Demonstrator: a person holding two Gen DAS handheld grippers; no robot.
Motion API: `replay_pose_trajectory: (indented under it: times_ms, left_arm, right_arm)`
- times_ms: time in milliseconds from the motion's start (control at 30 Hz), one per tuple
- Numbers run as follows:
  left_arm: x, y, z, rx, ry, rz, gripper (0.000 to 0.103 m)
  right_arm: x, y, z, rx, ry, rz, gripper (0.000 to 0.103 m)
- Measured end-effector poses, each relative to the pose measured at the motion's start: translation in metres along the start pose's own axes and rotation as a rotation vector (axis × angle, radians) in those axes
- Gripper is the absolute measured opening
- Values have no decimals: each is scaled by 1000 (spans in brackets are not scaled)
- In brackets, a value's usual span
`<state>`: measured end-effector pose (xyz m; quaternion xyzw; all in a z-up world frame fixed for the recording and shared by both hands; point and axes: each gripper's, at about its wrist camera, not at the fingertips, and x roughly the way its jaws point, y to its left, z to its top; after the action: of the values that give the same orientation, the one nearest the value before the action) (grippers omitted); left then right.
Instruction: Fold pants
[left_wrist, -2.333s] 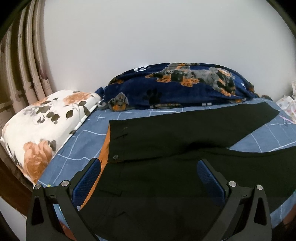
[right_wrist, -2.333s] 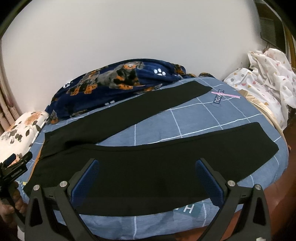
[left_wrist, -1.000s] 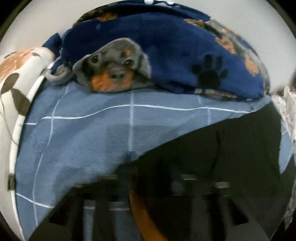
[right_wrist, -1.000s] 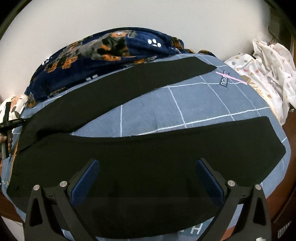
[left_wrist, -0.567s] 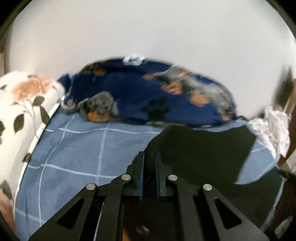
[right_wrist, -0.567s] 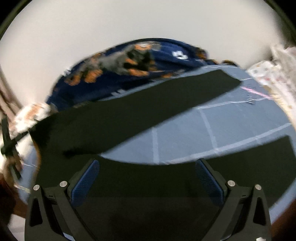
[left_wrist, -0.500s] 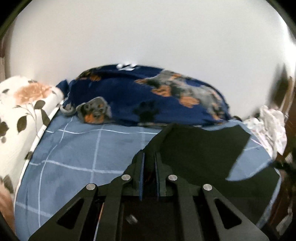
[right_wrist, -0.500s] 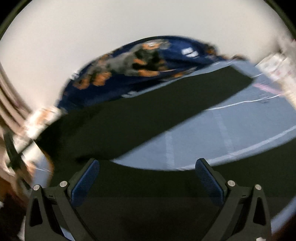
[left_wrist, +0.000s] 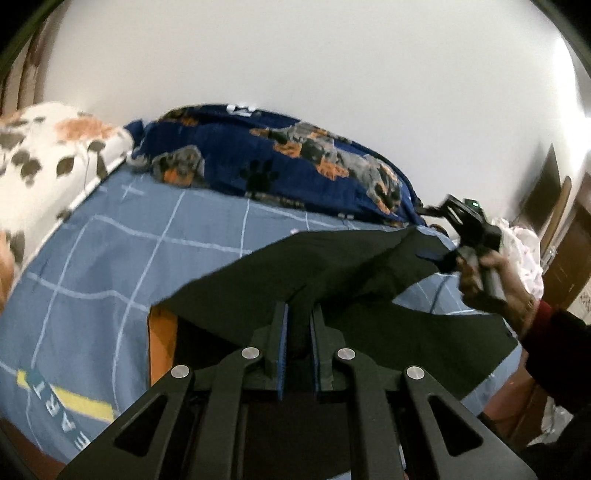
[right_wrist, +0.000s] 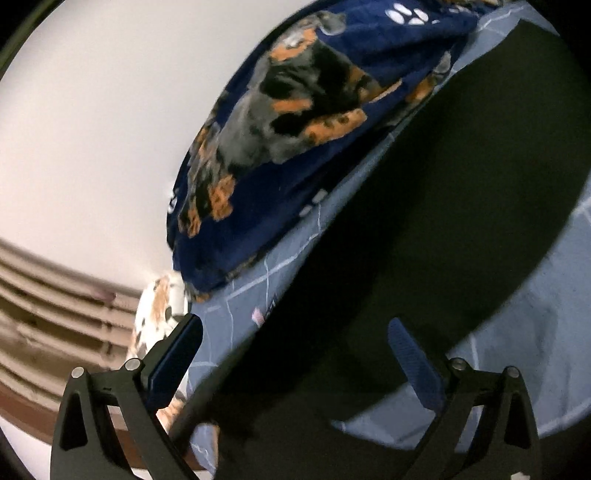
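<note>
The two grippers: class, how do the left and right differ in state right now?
The left gripper has its fingers shut on the black pants; the right gripper has its fingers spread wide, gripping nothing. The left sits level in its view; the right is tilted. Both have blue-padded black fingers.

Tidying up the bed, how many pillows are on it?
1: a white floral fabric pillow at the bed's left end, beside the navy dog-print blanket. The blanket may hide more.

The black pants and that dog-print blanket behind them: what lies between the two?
Only bare blue checked bedsheet separates the black pants from the dog-print blanket, as the left wrist view shows.
</note>
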<state>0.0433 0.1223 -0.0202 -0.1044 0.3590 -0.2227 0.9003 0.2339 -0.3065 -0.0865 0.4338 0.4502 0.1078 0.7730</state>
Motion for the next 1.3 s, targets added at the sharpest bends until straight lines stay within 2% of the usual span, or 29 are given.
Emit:
replay_pose_trajectory:
  times_ms: [33,100,133,167,233,333,467,533,667,800,867,967,1100,1267,1300]
  left_arm:
    - [0,-1,-2,2,8,5,11]
    - [-2,-1,-4,-2,15,9,11]
    - [-2,0,-5,-5,17,10,11]
    - [-2,0,-5,-5,21,12,11]
    - [-1,4,-4,-10,32,34,11]
    - [-4,18,-2,-51,47,38,11]
    - [-9,29,-7,-34,93,76,11]
    - [-9,31,-15,-10,125,88,11]
    - [-5,32,-37,25,203,117,11]
    - [-2,37,-57,23,253,135,11]
    - [-1,40,-66,10,273,140,11]
    - [-5,40,-71,17,260,144,11]
    - [-6,41,-73,34,250,150,12]
    - [-13,47,-79,46,252,201,29]
    - [-16,48,-79,43,247,213,38]
  right_arm:
    - [6,-3,6,24,9,-17,97]
    - [18,-12,13,73,29,-16,74]
    - [23,-15,16,80,51,-28,32]
    - [25,-16,14,89,65,-47,9]
    - [16,-17,6,80,40,-29,7]
    - [-19,-5,-19,-18,-7,-35,6]
    - [-78,2,-81,-138,-31,-51,6]
    - [-95,-4,-106,-158,-22,-66,6]
    - [-112,-29,-163,-122,11,-88,5]
    - [-112,-62,-195,-25,43,-85,5]
    - [-112,-76,-205,19,53,-84,4]
    - [-109,-91,-219,69,78,-87,4]
    - [-105,-95,-230,69,90,-99,4]
    - [-102,-95,-231,46,85,-100,4]
    - [-102,-93,-231,38,80,-99,4]
